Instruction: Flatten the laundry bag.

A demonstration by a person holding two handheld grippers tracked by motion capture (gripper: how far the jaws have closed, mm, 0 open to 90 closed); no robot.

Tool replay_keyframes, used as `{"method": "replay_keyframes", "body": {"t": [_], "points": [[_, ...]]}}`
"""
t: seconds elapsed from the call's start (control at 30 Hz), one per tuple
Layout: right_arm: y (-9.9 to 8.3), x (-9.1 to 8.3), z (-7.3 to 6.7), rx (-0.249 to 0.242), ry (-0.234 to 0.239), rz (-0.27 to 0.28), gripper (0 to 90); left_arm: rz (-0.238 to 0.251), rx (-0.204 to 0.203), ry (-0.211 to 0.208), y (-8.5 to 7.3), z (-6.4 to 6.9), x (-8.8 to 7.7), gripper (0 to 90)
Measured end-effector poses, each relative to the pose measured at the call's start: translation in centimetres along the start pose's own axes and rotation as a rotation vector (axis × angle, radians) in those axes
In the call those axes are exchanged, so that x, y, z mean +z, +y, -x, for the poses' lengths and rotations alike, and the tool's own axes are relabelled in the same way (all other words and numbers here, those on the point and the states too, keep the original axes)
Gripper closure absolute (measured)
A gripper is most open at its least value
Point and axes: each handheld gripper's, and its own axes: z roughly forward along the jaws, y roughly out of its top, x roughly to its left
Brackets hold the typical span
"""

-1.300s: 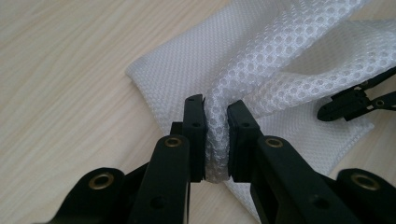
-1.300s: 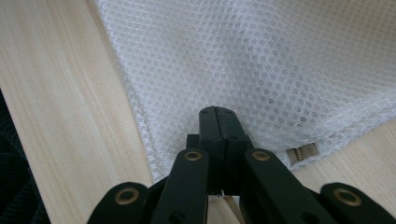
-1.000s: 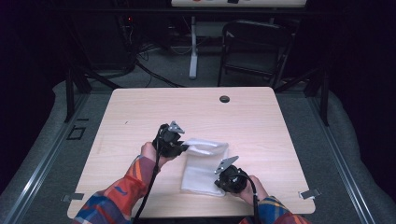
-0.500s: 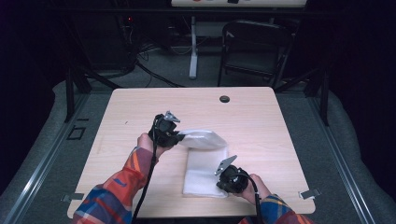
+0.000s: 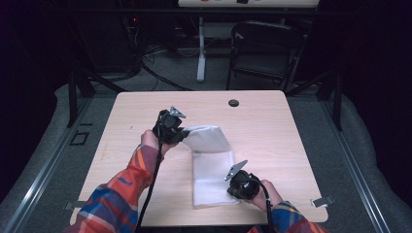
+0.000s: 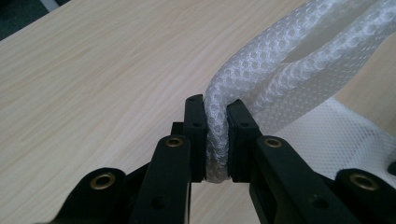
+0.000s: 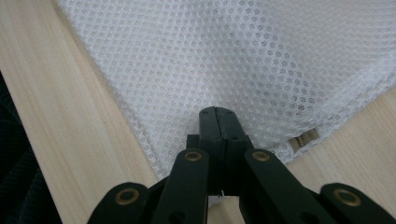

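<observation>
Firmly, the left gripper (image 6: 217, 140) pinches a bunched fold of the white mesh bag (image 5: 211, 165) (lifted off the table (image 5: 291, 131)), while the right gripper (image 7: 218, 122), jaws closed together, presses its near corner flat.

a light wooden table (image 5: 272, 121) stands on grey carpet, with a dark round cap (image 5: 233, 103) near its far edge. a white mesh bag (image 5: 212, 170) lies on the near half of the table. the left gripper (image 5: 179, 134) holds the bag's far end raised off the surface, so the fabric arches down from it. the right gripper (image 5: 232, 186) rests on the bag's near right corner, low against the table. plaid sleeves enter from the bottom edge. a dark folding chair (image 5: 265, 48) stands beyond the table.
</observation>
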Motion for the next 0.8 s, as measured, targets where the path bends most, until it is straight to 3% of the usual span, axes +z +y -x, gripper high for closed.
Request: {"method": "replay_keyframes", "body": {"t": [0.4,0.63,0.8], "points": [[0.1,0.1,-0.2,0.013,0.047,0.008,90.0,-0.002,0.002,0.048,1.6,-0.9,2.0,80.7],[0.1,0.2,-0.3,0.013,0.048,0.013,90.0,0.015,-0.002,0.08,2.3,-1.0,3.6,80.3],[0.2,0.2,-0.2,0.011,0.052,0.006,90.0,0.027,-0.018,0.076,2.9,-1.2,4.8,79.9]]}}
